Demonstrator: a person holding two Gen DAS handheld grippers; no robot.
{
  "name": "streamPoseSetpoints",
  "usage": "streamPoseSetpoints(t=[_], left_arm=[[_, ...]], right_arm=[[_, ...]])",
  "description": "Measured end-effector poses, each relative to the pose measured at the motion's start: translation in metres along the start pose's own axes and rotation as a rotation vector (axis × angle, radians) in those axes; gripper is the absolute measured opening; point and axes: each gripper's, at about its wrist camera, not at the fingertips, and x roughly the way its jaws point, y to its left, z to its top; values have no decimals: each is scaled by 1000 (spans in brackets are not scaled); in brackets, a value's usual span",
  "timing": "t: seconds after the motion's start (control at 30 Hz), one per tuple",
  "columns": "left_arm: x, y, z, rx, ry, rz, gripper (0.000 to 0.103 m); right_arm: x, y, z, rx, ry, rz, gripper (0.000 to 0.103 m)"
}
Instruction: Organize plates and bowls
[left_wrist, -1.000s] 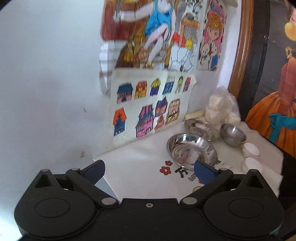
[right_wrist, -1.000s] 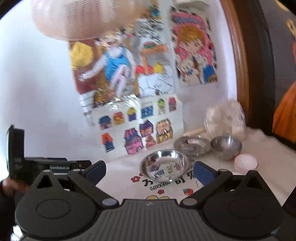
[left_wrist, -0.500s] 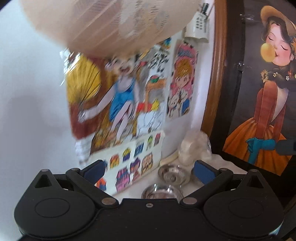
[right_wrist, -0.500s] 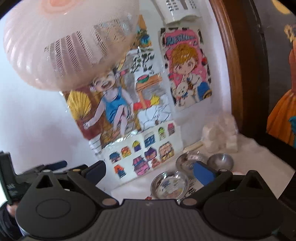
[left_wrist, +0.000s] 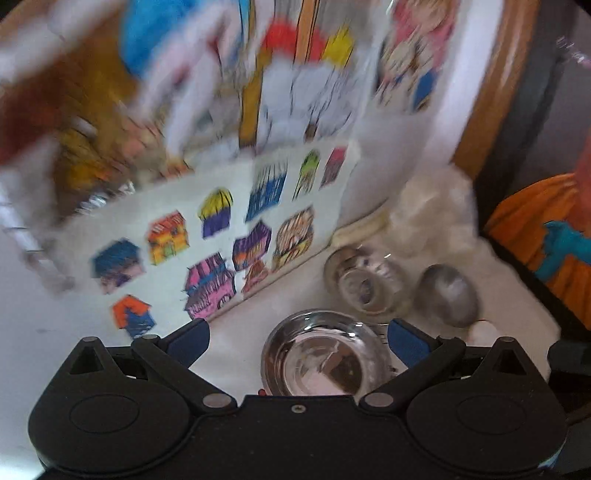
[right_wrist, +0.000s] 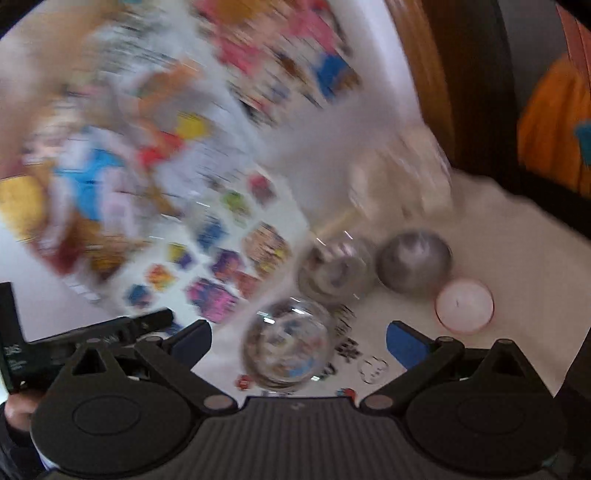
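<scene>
Approach step, nothing grasped. Left tool (left_wrist: 297, 341) and right tool (right_wrist: 297, 341) both spread wide, empty. Nearest steel bowl (left_wrist: 325, 356) sits on the white surface (right_wrist: 517, 258), two more steel pieces behind it. Next: lower onto its rim.

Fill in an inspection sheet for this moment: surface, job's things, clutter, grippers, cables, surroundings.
Surface: white tablecloth with printed motifs.
Job's things: nearest steel bowl, steel dish behind it, small steel bowl beside that; all apart, unstacked.
Clutter: white candle cup; filled plastic bag by the wall.
Grippers: left gripper open, empty; right gripper open, empty; both above the table.
Cables: nothing seen.
Surroundings: coloured drawings on the white wall, wooden frame; both views motion-blurred.
</scene>
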Motion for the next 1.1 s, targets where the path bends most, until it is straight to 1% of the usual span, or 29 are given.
streamPoseSetpoints(t=[0.07,0.23,0.37,0.43,0.5,0.63,0.7,0.77,0.9,1.0,1.1], left_arm=[[36,0,13,-7,48,6,102],[108,-5,35,-48,117,1,102],[166,-14,45,-4,186,-19,102],[189,-16,46,12,212,-14,102],[209,-15,47,21,222,-15,102],[234,-17,51,33,238,-12,102],[243,-15,53,2,260,-25,102],[249,-16,52,-13,270,-52,102],[250,-21,49,3,259,-37,102],[251,-20,49,-24,238,-31,96],[249,-19,50,-61,209,-46,86]], right_arm=[[36,-20,7,65,47,-5,103],[107,-55,16,199,134,11,103],[154,-65,16,288,174,54,103],[172,-69,13,320,180,71,103],[185,-71,11,344,170,69,103],[207,-79,4,404,145,63,102],[218,-78,2,425,128,63,101],[225,-78,-1,434,108,57,97],[237,-81,-2,463,89,54,86],[237,-82,-2,458,60,49,81],[235,-85,-3,466,46,59,80]])
